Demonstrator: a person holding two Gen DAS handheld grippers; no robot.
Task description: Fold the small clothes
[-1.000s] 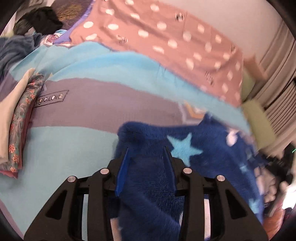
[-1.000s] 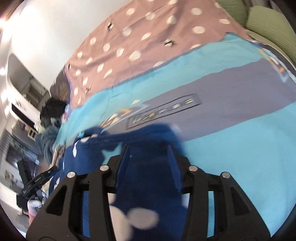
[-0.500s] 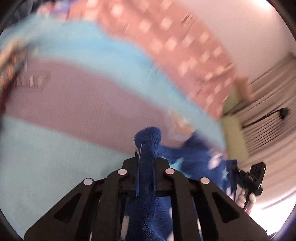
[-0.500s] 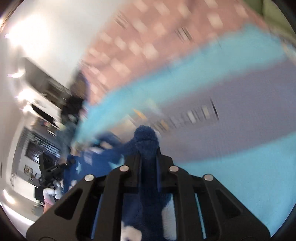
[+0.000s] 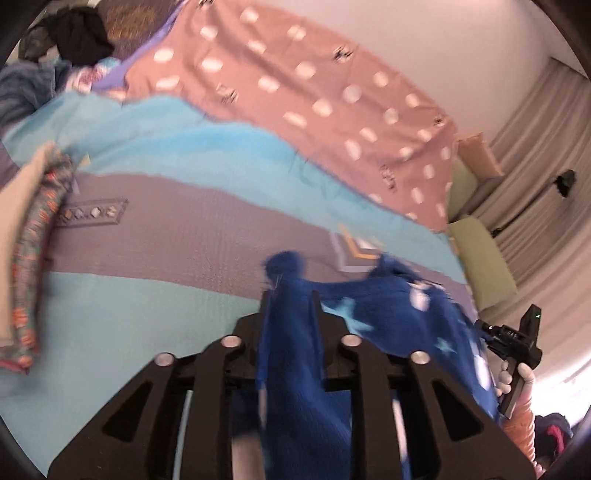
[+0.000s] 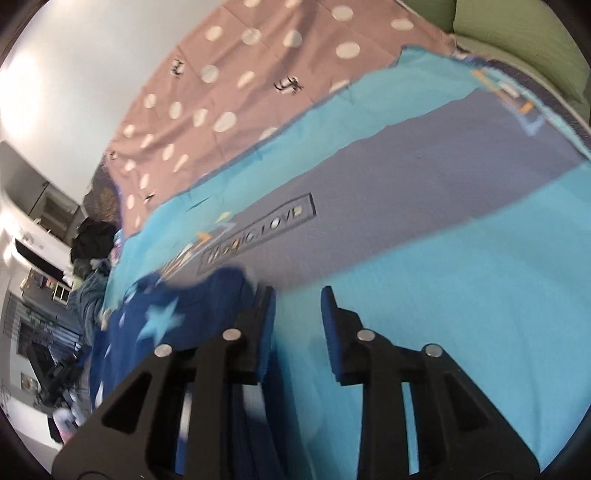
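Note:
A fuzzy dark blue garment with pale stars is held above the bed. My left gripper is shut on a bunched edge of it, and the cloth hangs down between the fingers. The right gripper shows at the far right of the left wrist view. In the right wrist view my right gripper is open with nothing between its blue pads. The blue garment lies just left of its left finger.
The bed has a turquoise and grey blanket and a pink spotted sheet behind it. A stack of folded clothes sits at the left. Dark clothes are piled at the far corner. Green cushions lie at the right.
My right gripper has opened and let go of the blue garment, which now lies to its left. My left gripper stays shut on the garment.

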